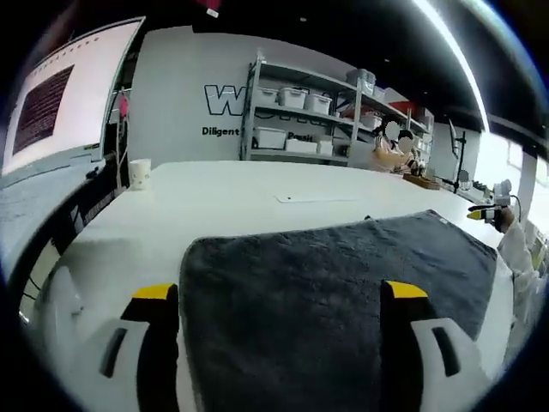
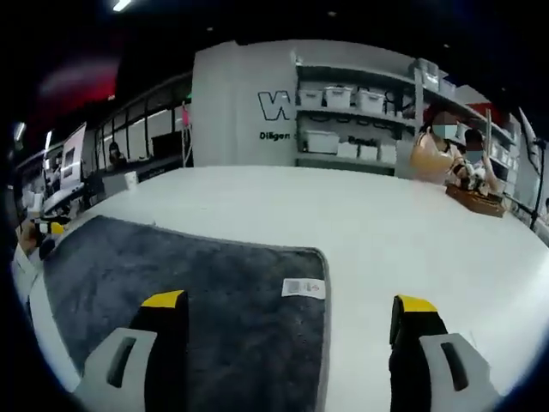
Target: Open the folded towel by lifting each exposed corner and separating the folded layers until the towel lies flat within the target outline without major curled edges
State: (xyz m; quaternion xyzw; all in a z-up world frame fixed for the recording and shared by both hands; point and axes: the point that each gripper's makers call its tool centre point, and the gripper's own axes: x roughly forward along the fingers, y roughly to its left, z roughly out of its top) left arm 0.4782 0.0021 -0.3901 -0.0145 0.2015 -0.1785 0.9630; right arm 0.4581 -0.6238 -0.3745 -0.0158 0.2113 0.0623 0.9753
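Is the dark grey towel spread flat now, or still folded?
Spread, as far as shown: the towel lies flat on the white table, its label up near one corner. No folded layer or curled edge shows; its near edge is out of frame.

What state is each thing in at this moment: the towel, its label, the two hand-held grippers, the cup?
towel: spread on the white table, edges look uncurled
label: face up near a towel corner
left hand-held gripper: open, over the towel
right hand-held gripper: open, straddling the towel's edge
cup: upright on the table

Both views sit low and close over the white table (image 1: 214, 206), facing the far shelving (image 2: 360, 120) they share.
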